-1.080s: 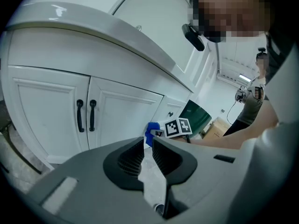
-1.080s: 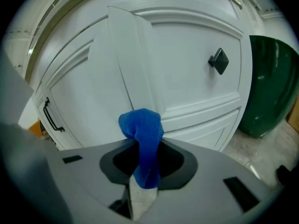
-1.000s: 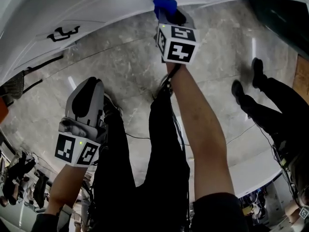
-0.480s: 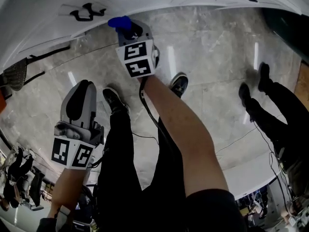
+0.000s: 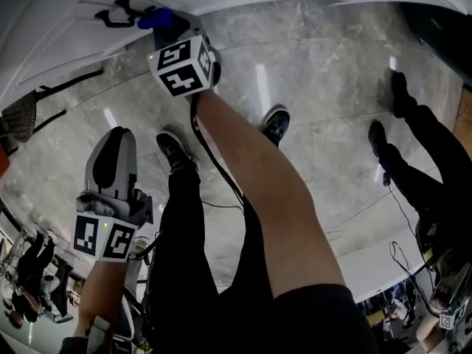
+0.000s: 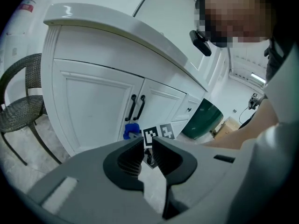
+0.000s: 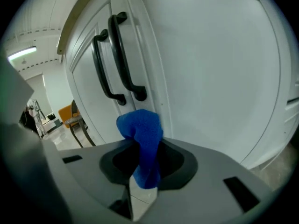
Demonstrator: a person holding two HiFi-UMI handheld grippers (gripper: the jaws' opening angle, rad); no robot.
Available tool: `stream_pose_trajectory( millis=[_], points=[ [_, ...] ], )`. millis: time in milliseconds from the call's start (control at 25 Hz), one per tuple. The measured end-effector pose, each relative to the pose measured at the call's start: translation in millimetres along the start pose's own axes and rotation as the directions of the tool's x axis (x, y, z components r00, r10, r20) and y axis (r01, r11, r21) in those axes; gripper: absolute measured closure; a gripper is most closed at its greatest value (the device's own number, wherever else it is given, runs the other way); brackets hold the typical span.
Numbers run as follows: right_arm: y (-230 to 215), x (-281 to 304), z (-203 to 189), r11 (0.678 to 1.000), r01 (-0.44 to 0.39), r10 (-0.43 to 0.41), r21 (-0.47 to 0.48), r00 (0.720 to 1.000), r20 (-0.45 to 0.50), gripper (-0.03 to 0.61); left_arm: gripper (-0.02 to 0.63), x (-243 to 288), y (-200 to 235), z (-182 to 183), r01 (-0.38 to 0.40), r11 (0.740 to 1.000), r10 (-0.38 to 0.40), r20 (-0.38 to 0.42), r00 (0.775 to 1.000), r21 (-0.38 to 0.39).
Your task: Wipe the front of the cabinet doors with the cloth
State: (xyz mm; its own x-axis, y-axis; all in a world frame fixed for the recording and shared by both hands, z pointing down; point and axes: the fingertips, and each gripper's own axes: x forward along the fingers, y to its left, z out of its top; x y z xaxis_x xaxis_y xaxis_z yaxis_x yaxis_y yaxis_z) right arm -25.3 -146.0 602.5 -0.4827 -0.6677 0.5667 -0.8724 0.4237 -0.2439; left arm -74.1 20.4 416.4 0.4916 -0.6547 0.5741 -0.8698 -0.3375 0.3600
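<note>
The white cabinet [image 5: 66,39] runs along the top of the head view, with its paired black handles [image 5: 122,13] at the upper left. My right gripper [image 5: 166,22] is shut on a blue cloth [image 5: 155,18] and holds it up to the door front just right of those handles. In the right gripper view the cloth [image 7: 142,134] bulges out of the jaws below the handles [image 7: 119,55] and looks to touch the door [image 7: 210,78]. My left gripper [image 5: 119,133] hangs low at the left, away from the cabinet, shut with nothing in it. It sees the cloth [image 6: 131,130] from afar.
A dark wicker chair [image 6: 21,111] stands left of the cabinet. Another person's legs [image 5: 417,153] are at the right, and a dark green object [image 6: 203,120] lies beyond the cabinet. Thin cables [image 5: 354,220] trail on the marble floor. My own legs and shoes [image 5: 276,124] are below.
My right gripper has carried the cloth leftward along the cabinet front, from near the middle to beside the paired handles. The left gripper has sunk a little.
</note>
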Motion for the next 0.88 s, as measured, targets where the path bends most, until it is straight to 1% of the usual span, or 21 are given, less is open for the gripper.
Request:
stream_pose_trajectory(
  millis=[80, 200, 400, 480, 600, 720, 840, 880],
  points=[
    [-9.9, -4.4, -0.8, 0.999, -0.003, 0.003, -0.033, 1.0, 0.002, 0.492, 0.557, 8.7, -15.0, -1.9, 0.022, 1.0, -0.021, -0.006, 1.0, 0.003],
    [-42.9, -13.9, -6.4, 0.999, 0.032, -0.032, -0.026, 0.999, 0.002, 0.492, 0.557, 23.6, -35.8, -7.1, 0.045, 0.999, -0.044, -0.02, 0.999, 0.01],
    [-121.2, -35.0, -21.3, 0.99, 0.125, -0.125, 0.062, 0.992, 0.008, 0.492, 0.557, 52.6, -67.6, -16.6, 0.062, 0.998, -0.062, -0.041, 0.997, 0.001],
    [-148.8, -44.8, -28.2, 0.981, 0.167, -0.169, 0.098, 0.986, 0.009, 0.492, 0.557, 62.8, -80.9, -19.2, 0.079, 0.997, -0.078, -0.053, 0.996, 0.009],
    [-190.7, -64.3, -35.9, 0.963, 0.231, -0.231, 0.142, 0.973, -0.014, 0.492, 0.557, 76.6, -100.8, -19.4, 0.107, 0.994, -0.105, -0.07, 0.992, 0.026],
    [-221.3, -80.1, -35.3, 0.96, 0.254, -0.252, 0.116, 0.967, -0.027, 0.492, 0.557, 90.1, -115.7, -13.9, 0.12, 0.992, -0.117, -0.069, 0.991, 0.038],
    [-234.0, -87.8, -37.2, 0.971, 0.233, -0.232, 0.045, 0.972, -0.028, 0.492, 0.557, 102.1, -123.7, -9.8, 0.12, 0.992, -0.118, -0.054, 0.992, 0.042],
    [-238.9, -91.2, -38.2, 0.971, 0.237, -0.236, 0.024, 0.971, -0.033, 0.492, 0.557, 105.6, -123.6, -9.0, 0.118, 0.992, -0.116, -0.048, 0.992, 0.04]
  ],
)
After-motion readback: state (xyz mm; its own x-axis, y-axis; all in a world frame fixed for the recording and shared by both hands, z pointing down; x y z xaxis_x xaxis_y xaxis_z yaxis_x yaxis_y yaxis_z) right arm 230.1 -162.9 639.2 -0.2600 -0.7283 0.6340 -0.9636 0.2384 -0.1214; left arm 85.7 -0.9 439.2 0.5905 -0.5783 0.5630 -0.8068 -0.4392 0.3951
